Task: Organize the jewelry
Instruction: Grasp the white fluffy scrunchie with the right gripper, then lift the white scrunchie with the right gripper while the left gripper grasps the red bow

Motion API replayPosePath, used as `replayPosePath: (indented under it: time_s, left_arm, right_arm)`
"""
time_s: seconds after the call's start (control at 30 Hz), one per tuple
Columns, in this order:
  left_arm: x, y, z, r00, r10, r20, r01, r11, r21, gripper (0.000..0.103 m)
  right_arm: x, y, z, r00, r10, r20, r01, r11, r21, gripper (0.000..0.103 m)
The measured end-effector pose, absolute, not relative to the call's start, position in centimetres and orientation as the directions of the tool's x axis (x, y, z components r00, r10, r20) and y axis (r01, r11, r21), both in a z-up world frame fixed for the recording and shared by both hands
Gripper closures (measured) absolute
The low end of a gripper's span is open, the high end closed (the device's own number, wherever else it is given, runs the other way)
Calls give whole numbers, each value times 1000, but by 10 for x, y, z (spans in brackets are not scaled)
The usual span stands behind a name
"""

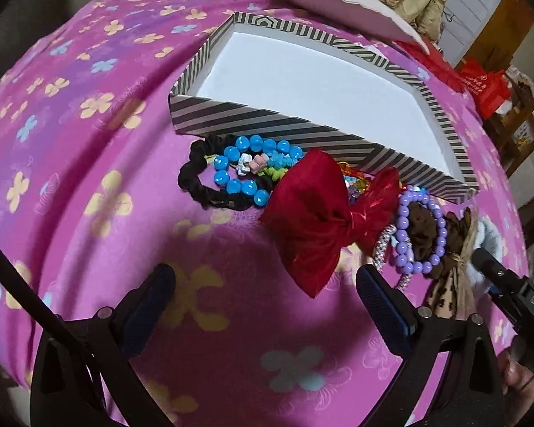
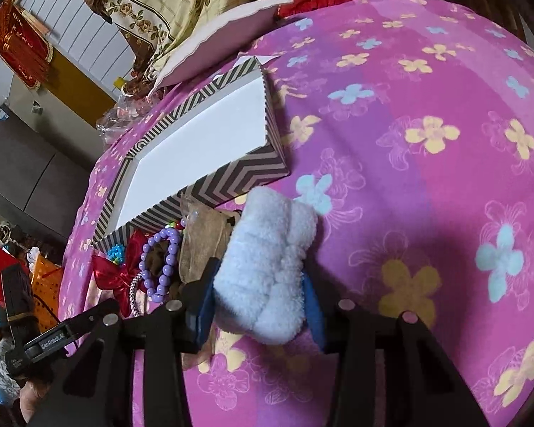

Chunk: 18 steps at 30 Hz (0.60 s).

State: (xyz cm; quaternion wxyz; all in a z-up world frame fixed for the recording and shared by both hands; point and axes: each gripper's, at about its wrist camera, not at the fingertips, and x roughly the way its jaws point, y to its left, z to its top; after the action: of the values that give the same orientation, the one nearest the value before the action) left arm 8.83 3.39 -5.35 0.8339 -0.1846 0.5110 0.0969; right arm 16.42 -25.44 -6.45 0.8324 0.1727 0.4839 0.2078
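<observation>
A striped open box (image 1: 267, 124) with a white inside sits on the pink flowered cloth (image 1: 89, 142); it also shows in the right wrist view (image 2: 238, 178). In front of it lie a black scrunchie (image 1: 195, 185), a blue bead bracelet (image 1: 231, 174), a red bow (image 1: 313, 210), a purple bead bracelet (image 1: 409, 235) and a leopard-print bow (image 1: 448, 284). My left gripper (image 1: 267, 284) is open, just short of the red bow. My right gripper (image 2: 260, 284) is shut on a fluffy light blue hair tie (image 2: 267, 259) beside the pile.
A pink-edged pillow (image 1: 338, 3) and patterned bedding (image 2: 160, 10) lie behind the box. Red bags (image 1: 487, 89) and shelves stand off the far right side. The flowered cloth stretches to the right in the right wrist view (image 2: 427, 124).
</observation>
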Motion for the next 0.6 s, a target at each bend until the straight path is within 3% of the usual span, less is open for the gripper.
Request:
replayPosePath:
  time_s: [0.07,0.13,0.2,0.3,0.37,0.6]
  left_arm:
    - [94,30,-51,465,-21,-885,-326,925,-193,45]
    - [99,25,-49,486,-56,-872,-279,936,-216,59]
    - [103,21,-49,502,-60,-863,-250,945,-211,63]
    - [100,26,-48,522,-133,-843,-233,928,-290,102]
    - [94,35,-51,532,-212,-820,-233,894,-382,103]
    - [59,42,-16,663,-217,-716,-181,882,-435,103]
  right_arm:
    - [164,-254,-64,445,513,-734,-180,854,487,57]
    - [164,-254,-64,447,508,-736,-185,858,480,57]
    - [164,-253,-64,448,505,-737,-188,860,475,56]
    - [165,-255,-64,447,514,-732,-180,853,489,56]
    - [166,-255,-64,447,516,-731,-177,852,493,56]
    - [165,-252,-61,448,487,-750,-209,873,442,59]
